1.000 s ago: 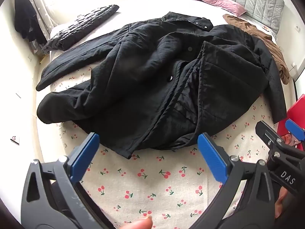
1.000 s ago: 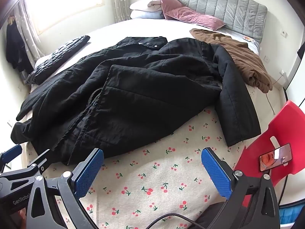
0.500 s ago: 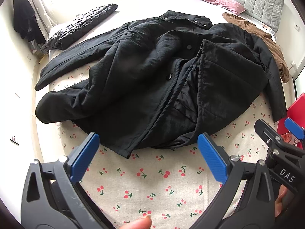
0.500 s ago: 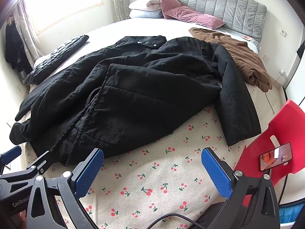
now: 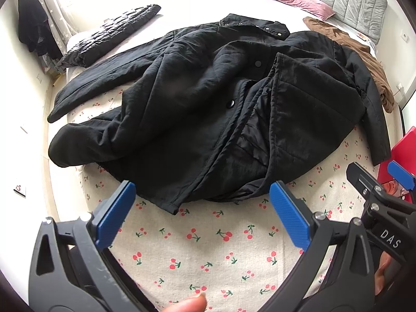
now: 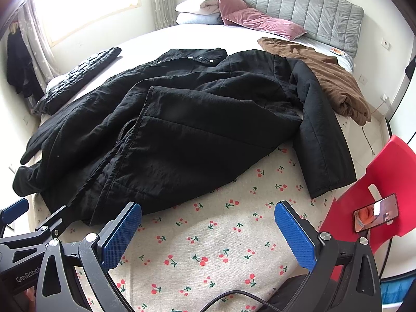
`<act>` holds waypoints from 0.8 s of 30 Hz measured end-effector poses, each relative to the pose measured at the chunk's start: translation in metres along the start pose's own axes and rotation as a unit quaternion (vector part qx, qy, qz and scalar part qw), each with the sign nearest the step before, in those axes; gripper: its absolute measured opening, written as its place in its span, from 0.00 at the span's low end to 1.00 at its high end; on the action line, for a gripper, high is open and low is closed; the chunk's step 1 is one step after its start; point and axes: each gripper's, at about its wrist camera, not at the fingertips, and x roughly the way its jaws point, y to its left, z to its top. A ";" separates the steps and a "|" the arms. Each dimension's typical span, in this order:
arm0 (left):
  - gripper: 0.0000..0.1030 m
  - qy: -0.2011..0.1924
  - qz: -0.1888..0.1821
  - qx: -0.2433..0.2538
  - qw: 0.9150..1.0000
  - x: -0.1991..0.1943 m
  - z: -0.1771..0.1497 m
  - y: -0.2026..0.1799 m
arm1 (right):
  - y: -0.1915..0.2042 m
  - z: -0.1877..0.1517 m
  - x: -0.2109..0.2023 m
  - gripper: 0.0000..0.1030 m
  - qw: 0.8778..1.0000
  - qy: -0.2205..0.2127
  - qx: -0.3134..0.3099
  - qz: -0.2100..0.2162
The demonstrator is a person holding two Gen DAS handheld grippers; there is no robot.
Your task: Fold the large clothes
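Note:
A large black padded coat [image 5: 208, 98] lies spread and rumpled on the bed, collar at the far end, hem nearest me; it also shows in the right wrist view [image 6: 182, 119]. One sleeve [image 5: 85, 145] is bunched at the near left, the other sleeve [image 6: 322, 140] runs down the right side. My left gripper [image 5: 202, 215] is open and empty, just short of the hem above the cherry-print sheet [image 5: 208, 247]. My right gripper [image 6: 208, 234] is open and empty, also short of the hem. The right gripper shows at the right edge of the left wrist view [image 5: 377, 187].
A brown garment [image 6: 330, 75] lies at the far right of the bed. A black quilted item [image 6: 78, 72] lies at the far left. Pillows [image 6: 234, 15] and a grey headboard are at the back. A red chair [image 6: 364, 208] holding a phone stands at the bed's right.
Both grippers have crept slightly forward toward the coat's hem. The coat has not moved and both grippers stay open.

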 end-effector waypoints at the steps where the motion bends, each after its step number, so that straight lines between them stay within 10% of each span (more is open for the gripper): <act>1: 1.00 0.000 0.000 0.000 1.000 0.000 0.000 0.000 | 0.000 0.000 0.000 1.00 1.000 0.000 0.000 0.000; 24: 1.00 0.003 -0.001 0.001 1.000 0.003 -0.002 0.001 | 0.001 -0.001 0.002 1.00 1.000 0.003 -0.003 0.001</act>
